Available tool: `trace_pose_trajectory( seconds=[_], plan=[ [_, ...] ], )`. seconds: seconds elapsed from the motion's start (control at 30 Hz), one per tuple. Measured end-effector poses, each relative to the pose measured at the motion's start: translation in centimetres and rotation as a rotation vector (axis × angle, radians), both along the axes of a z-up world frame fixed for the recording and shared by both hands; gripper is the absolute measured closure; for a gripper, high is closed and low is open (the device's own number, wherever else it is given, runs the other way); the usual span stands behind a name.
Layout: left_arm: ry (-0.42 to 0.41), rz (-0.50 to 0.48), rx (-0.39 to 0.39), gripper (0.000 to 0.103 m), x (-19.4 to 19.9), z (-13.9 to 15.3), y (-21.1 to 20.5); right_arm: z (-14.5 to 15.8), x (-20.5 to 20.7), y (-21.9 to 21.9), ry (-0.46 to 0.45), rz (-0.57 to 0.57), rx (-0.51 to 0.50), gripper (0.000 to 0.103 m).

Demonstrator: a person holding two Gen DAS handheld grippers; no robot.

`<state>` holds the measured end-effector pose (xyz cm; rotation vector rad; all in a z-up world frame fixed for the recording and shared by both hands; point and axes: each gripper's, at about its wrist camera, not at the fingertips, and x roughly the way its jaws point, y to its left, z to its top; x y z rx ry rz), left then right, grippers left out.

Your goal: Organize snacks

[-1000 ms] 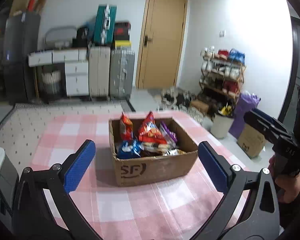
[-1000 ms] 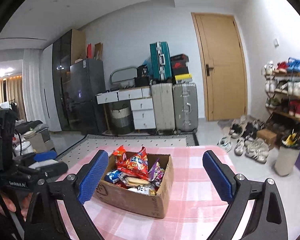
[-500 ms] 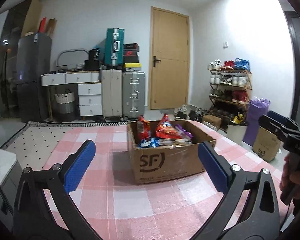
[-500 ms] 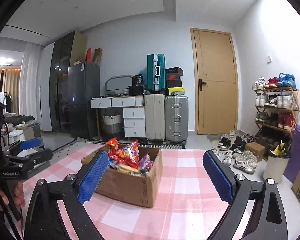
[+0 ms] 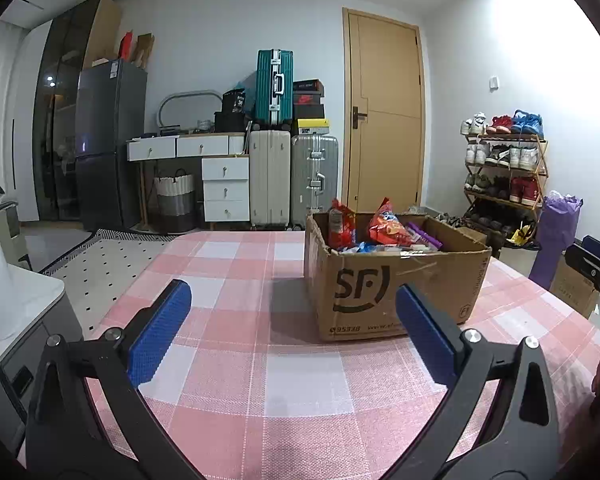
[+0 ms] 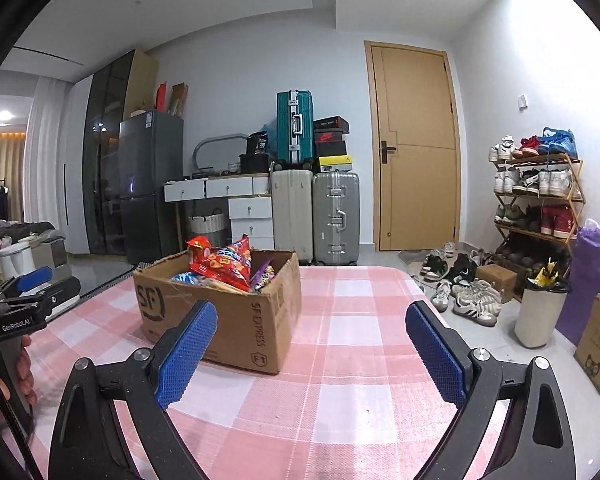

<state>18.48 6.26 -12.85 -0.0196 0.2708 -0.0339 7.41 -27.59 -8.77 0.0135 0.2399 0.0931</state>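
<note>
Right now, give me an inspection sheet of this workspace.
Surface: table under pink checked cloth, bare around the box.
Job's things: cardboard box upright, snack packets standing inside.
Clutter: nothing seen on the cloth.
Grippers: left gripper and right gripper open, empty, short of the box.
Cables: nothing seen.
Surroundings: suitcases, closed door, shoe rack, shoes on floor.

Ahead of you: wooden door (image 5: 384, 120), teal suitcase (image 5: 274, 86) stacked atop two upright suitcases (image 5: 292, 178), fridge (image 5: 108, 144) left, shoe rack (image 5: 504, 168) right.
</note>
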Motion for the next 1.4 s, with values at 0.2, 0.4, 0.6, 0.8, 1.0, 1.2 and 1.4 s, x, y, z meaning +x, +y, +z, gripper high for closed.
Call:
trace_pose_trajectory(
  seconds=[0.2,0.4,0.6,0.8,1.0,1.2,1.4],
  plan=[
    [0.043,-0.008,0.001,0.001,0.9,-0.6,0.0,0.0,1.1,-0.1,0.033,-0.001,0.013,0.006],
    [0.043,-0.014,0.017,0.001,1.0,-1.0,-0.5,-0.2,2.3,0.3,0.072,-0.002,-0.004,0.005],
    [0.043,-0.016,0.021,0.001,1.0,-1.0,-0.3,-0.5,2.6,0.5,0.084,0.000,-0.015,0.002],
    [0.042,-0.009,0.020,0.001,0.9,-1.1,-0.2,-0.5,2.6,0.5,0.083,0.000,-0.016,0.001],
    [0.042,-0.011,0.020,0.001,1.0,-1.2,-0.1,-0.5,2.7,0.5,0.083,-0.001,-0.015,0.001],
    [0.041,-0.011,0.020,0.001,1.0,-1.2,-0.1,-0.5,2.7,0.5,0.083,-0.001,-0.016,0.001],
    [0.041,-0.010,0.020,0.001,0.9,-1.2,-0.2,-0.5,2.6,0.5,0.083,0.000,-0.016,0.001]
  ],
)
